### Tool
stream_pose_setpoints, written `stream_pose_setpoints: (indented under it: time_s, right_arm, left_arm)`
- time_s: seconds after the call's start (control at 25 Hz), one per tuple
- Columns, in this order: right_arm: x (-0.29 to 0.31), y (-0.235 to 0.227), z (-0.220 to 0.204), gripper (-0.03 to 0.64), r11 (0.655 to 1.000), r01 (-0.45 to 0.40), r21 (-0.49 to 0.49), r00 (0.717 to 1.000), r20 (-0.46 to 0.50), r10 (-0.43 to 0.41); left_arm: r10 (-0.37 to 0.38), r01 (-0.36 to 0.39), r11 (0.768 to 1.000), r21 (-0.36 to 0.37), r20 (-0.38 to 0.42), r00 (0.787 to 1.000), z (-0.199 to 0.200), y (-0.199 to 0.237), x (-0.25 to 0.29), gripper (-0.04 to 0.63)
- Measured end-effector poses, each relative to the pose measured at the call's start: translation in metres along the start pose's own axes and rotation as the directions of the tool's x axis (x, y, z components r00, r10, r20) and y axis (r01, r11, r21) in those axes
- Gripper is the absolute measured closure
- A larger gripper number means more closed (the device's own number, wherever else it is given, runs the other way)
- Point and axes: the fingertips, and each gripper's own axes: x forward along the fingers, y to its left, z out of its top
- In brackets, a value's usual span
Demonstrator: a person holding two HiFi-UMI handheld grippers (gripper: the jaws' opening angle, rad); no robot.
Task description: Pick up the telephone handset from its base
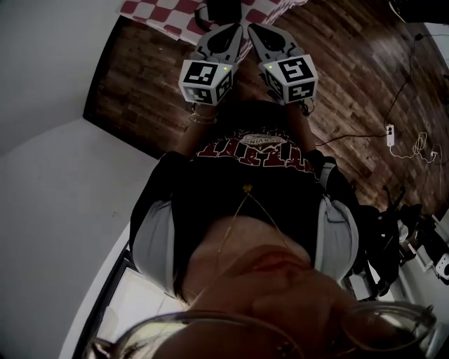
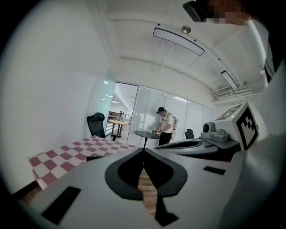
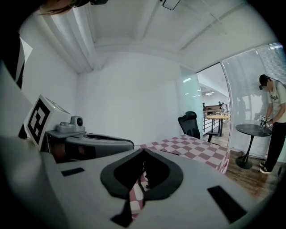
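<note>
Both grippers clenched, empty: left gripper (image 1: 237,28) and right gripper (image 1: 251,28) sit side by side at top centre, held out before the torso, near level, tips toward one checkered table (image 1: 158,12). Wood floor (image 1: 351,77), white wall (image 3: 129,89). One dark object (image 1: 222,10) on the table at the top edge, possibly the telephone, too hidden to tell. One chair (image 3: 190,124), one round table (image 3: 252,130), one bystander (image 3: 273,120).
</note>
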Motion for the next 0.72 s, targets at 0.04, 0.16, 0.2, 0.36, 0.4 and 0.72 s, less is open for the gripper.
stream_pose_setpoints:
  time_s: [0.04,0.16,0.2,0.36,0.4,0.72]
  right_arm:
    - [0.005,-0.003,0.001,0.600,1.000,0.008,0.004,1.000,-0.001,-0.008]
    - [0.018,-0.012,0.004,0.600,0.999,0.036,0.013,0.999,-0.002,-0.036]
    - [0.022,-0.014,0.005,0.600,0.999,0.044,0.015,0.999,-0.001,-0.044]
    - [0.038,-0.020,0.008,0.600,0.997,0.068,0.023,0.998,-0.001,-0.068]
    - [0.042,-0.022,0.008,0.600,0.997,0.073,0.026,0.997,-0.002,-0.073]
    - [0.067,-0.026,0.009,0.600,0.992,0.115,0.043,0.993,-0.010,-0.114]
  left_arm:
    - [-0.008,0.008,1.000,0.000,-0.003,1.000,0.001,0.004,0.004,0.584]
    - [-0.037,0.037,0.999,0.012,-0.016,0.999,0.006,0.014,0.015,0.584]
    - [-0.046,0.047,0.999,0.016,-0.019,0.999,0.008,0.018,0.018,0.584]
    - [-0.077,0.078,0.997,0.023,-0.026,0.997,0.010,0.033,0.029,0.584]
    - [-0.083,0.084,0.996,0.025,-0.028,0.996,0.011,0.036,0.031,0.584]
    - [-0.118,0.120,0.992,0.026,-0.046,0.992,0.013,0.062,0.040,0.584]
